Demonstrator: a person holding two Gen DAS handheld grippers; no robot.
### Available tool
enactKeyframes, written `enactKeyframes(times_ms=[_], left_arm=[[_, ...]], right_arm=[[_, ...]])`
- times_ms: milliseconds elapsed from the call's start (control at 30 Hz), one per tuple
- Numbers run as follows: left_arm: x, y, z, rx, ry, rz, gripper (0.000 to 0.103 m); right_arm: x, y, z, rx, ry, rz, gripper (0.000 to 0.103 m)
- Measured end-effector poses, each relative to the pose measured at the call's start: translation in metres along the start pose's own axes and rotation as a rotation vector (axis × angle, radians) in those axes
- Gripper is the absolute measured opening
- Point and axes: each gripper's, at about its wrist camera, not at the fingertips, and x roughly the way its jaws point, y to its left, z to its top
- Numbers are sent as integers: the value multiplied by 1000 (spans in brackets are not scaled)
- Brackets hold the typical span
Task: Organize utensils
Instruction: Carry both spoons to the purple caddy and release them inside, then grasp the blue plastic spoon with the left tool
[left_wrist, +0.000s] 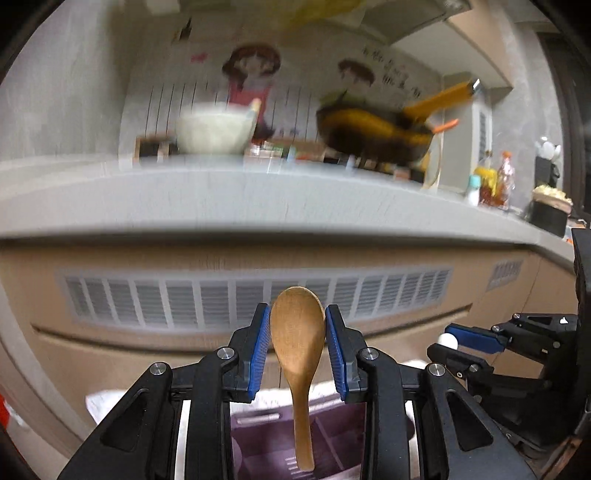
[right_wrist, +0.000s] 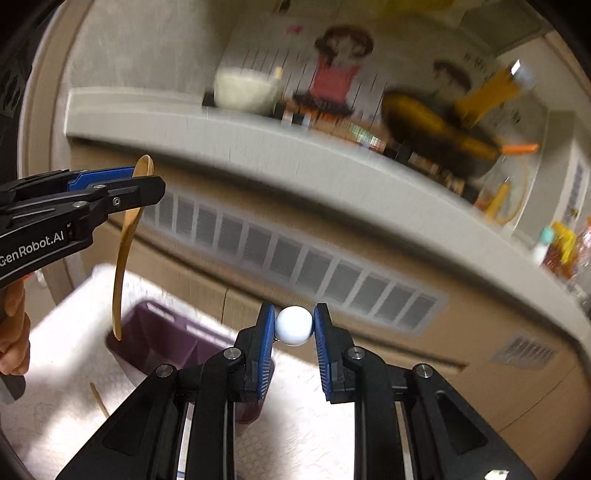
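The left gripper (left_wrist: 297, 343) has its jaws closed on the bowl of a wooden spoon (left_wrist: 298, 354), the blue pads (left_wrist: 258, 354) pressing either side of the bowl. The spoon hangs bowl up, its handle pointing down over a purple organizer (left_wrist: 266, 446) whose dividers show beneath the handle tip. From the right wrist view the same spoon (right_wrist: 127, 236) curves down from the left gripper (right_wrist: 140, 181), and its tip sits at the near rim of the organizer (right_wrist: 162, 339), above the opening; whether it touches the rim cannot be told. The organizer stands on a white fuzzy cloth (right_wrist: 66, 332). The right gripper (right_wrist: 294, 326) holds a small white ball (right_wrist: 293, 325) pinched between its jaws, which stand narrow around it; what the ball belongs to is hidden below. In the left wrist view the right gripper (left_wrist: 458, 338) appears at the right, level with the left one and well apart from it, the white ball (left_wrist: 448, 339) at its tips. A thin wooden stick (right_wrist: 99, 400) lies on the cloth near the organizer. Behind, blurred, a grey counter (left_wrist: 258, 199) carries a white bowl (left_wrist: 214, 129) and a dark pan with a yellow handle (left_wrist: 373, 133), with bottles (left_wrist: 495, 181) at its right end. A vent grille (left_wrist: 221, 299) runs along the cabinet front below.
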Motion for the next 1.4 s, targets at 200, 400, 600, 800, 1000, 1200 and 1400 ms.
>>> enactKeyframes(times_ms=[200,400,600,800,1000,1200,1400], left_arm=[[39,18,-43,-79,112,12,31],[48,20,-68,-106,186,24,33],[20,10,-66,-79,159,33,55],[-15,-14,-66,-2,130,36,67],[-49,-33,-70,47,130,8,73],[-67,-49,-84,89,156,-28,79],[-54,-53,-118,104,321,-178,80]], right_arm=[[48,10,-27,27,113,79,20],[72,16,-42,52,176,130,20],[65,14,-53,80,165,142,36],[25,0,-53,137,81,119,72],[-7,7,-74,113,68,83,97],[-28,30,-120,26,137,88,101],[-50,26,-162,41,202,44,102]])
